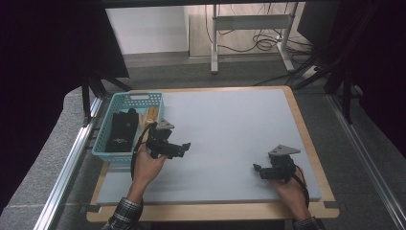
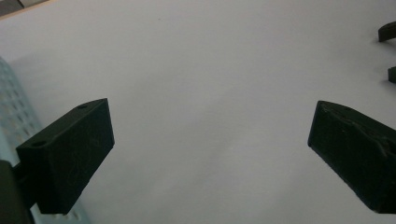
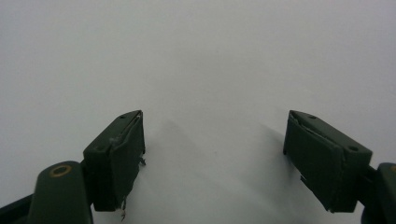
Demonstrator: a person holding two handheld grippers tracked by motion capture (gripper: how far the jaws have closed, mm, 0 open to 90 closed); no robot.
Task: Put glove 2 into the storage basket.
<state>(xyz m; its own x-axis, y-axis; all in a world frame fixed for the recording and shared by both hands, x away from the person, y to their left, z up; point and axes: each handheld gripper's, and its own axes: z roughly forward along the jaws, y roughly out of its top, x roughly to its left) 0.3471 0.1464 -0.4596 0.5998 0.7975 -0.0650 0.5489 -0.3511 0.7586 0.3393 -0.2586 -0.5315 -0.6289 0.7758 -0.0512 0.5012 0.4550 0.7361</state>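
Note:
My left gripper [image 1: 186, 146] hovers just right of a light blue basket [image 1: 109, 154], held in the person's left hand, jaws pointing right across the pale blue mat [image 1: 230, 124]. In the left gripper view its jaws stand wide apart with nothing between them [image 2: 210, 149]. My right gripper [image 1: 256, 168] rests near the mat's front right, jaws pointing left. In the right gripper view its jaws are open and bare over the mat [image 3: 212, 154]. The basket holds a black glove [image 1: 122, 129] and some tan wooden pieces [image 1: 150, 115].
The mat lies on a wooden board [image 1: 306, 129] with a raised border. The basket's edge [image 2: 14, 112] shows at the left of the left gripper view. Metal rails [image 1: 67, 167] flank the table. A desk frame [image 1: 249, 28] and cables stand beyond the far edge.

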